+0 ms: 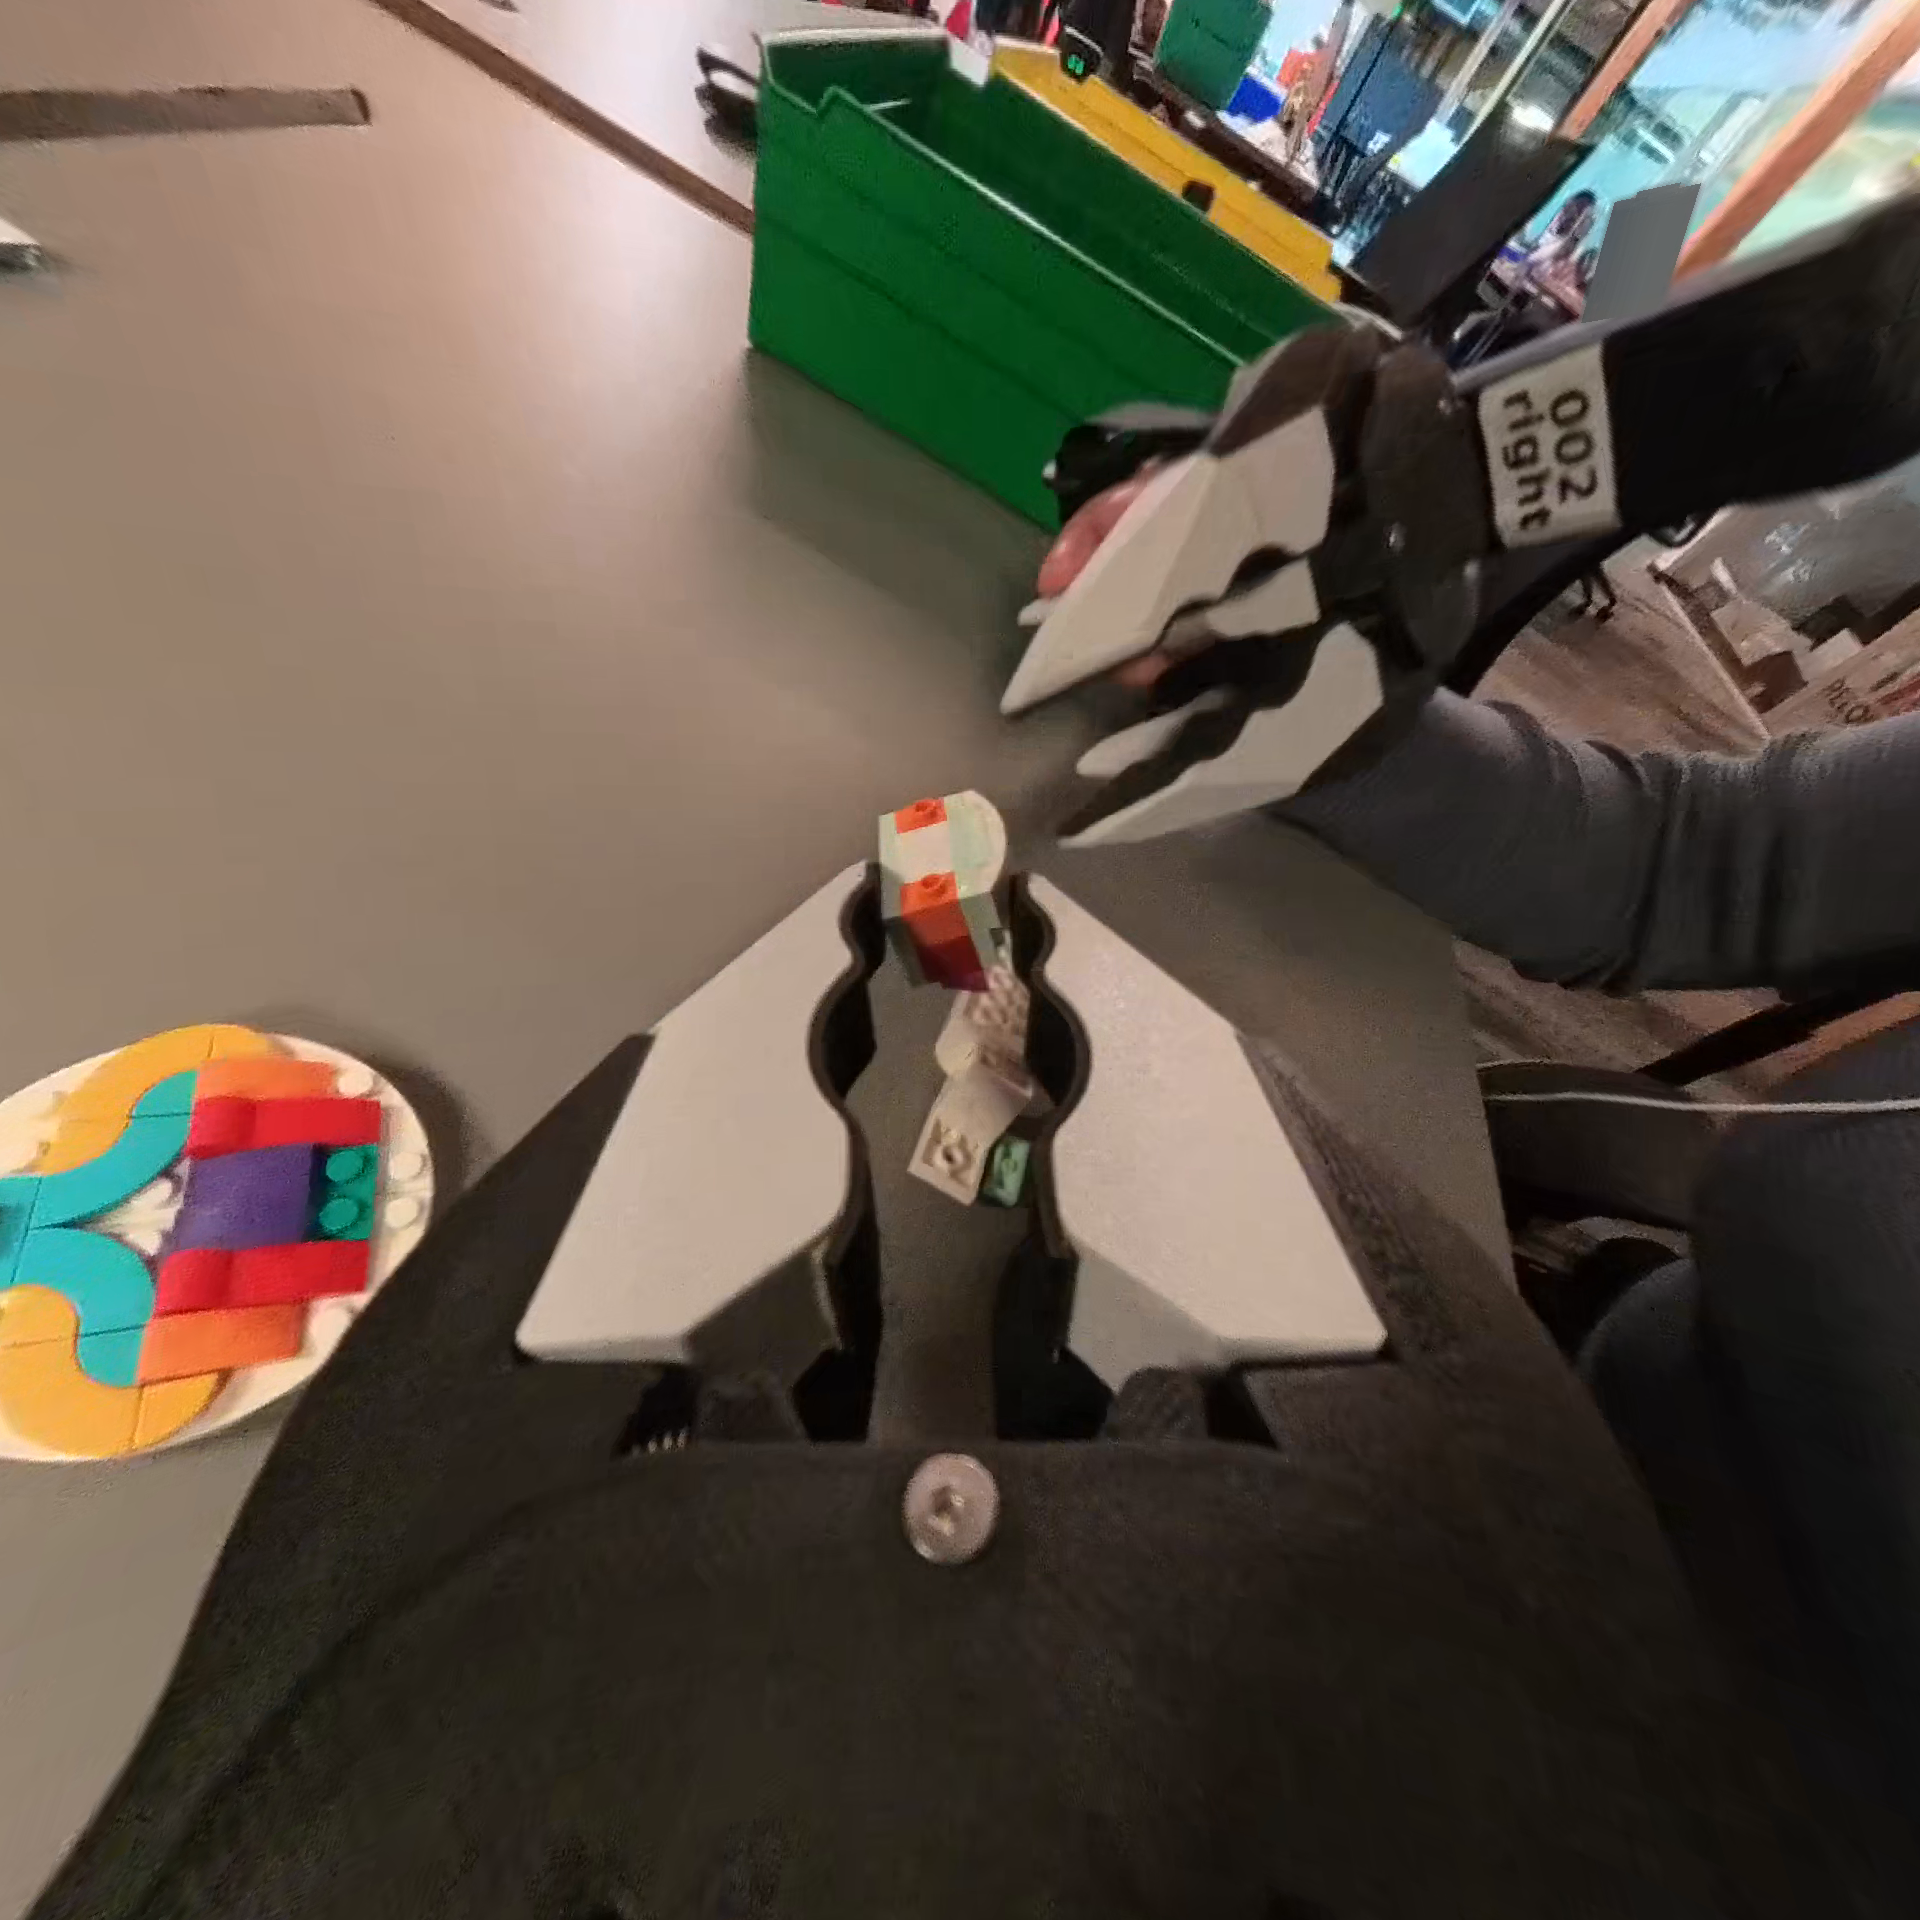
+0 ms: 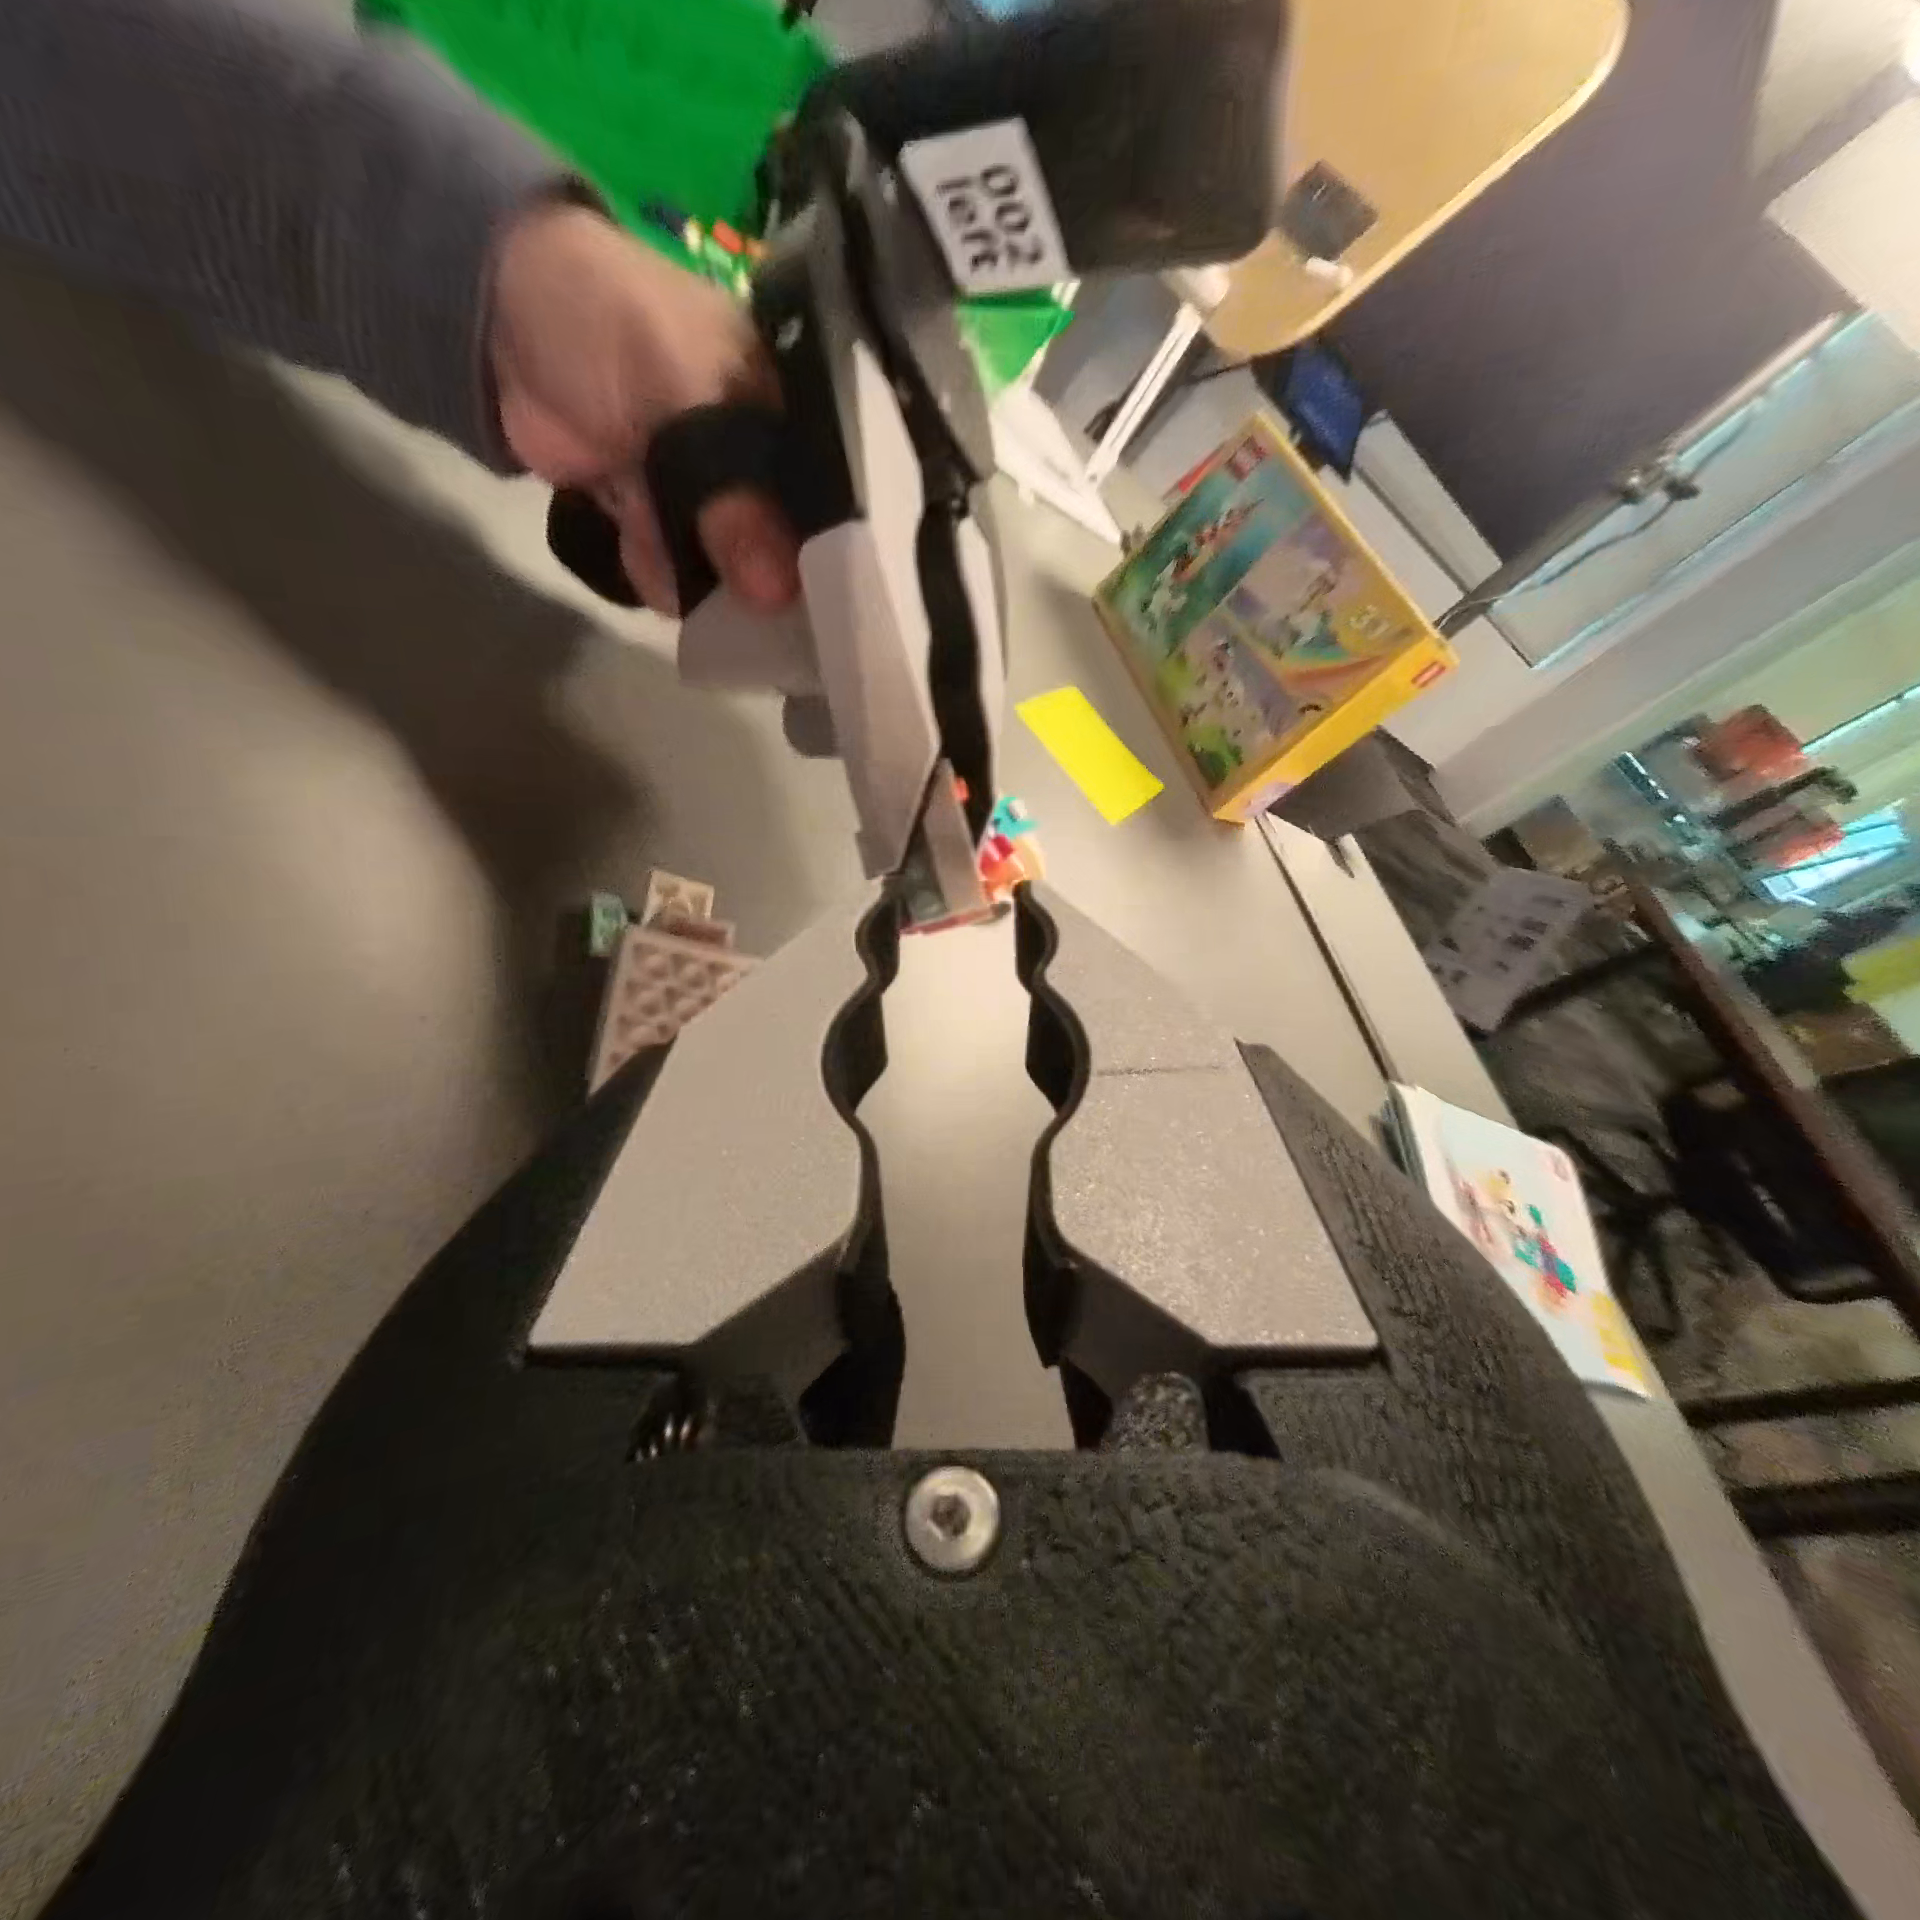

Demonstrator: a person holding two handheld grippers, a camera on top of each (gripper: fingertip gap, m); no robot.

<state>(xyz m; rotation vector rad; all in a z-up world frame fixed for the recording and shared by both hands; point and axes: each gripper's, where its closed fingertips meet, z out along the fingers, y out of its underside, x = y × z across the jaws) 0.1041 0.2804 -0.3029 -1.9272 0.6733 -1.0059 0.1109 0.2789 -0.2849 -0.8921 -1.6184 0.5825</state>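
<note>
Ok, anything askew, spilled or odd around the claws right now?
Nothing spilled or broken. The left claw pinches a small brick assembly only at its fingertips, tilted. A few loose pieces lie scattered on the table beneath. The right claw is open and empty, close by.

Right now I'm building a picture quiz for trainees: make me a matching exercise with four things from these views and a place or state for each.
Things:
1. small brick assembly
2. right gripper
3. round white plate of bricks
4. green bin

Places or states:
A. lying flat on the grey table, left of the left gripper
B. pinched between the left gripper's fingertips
C. standing at the table's far side
D. open, empty, tips close to the held bricks

Pairs: 1-B, 2-D, 3-A, 4-C
</note>
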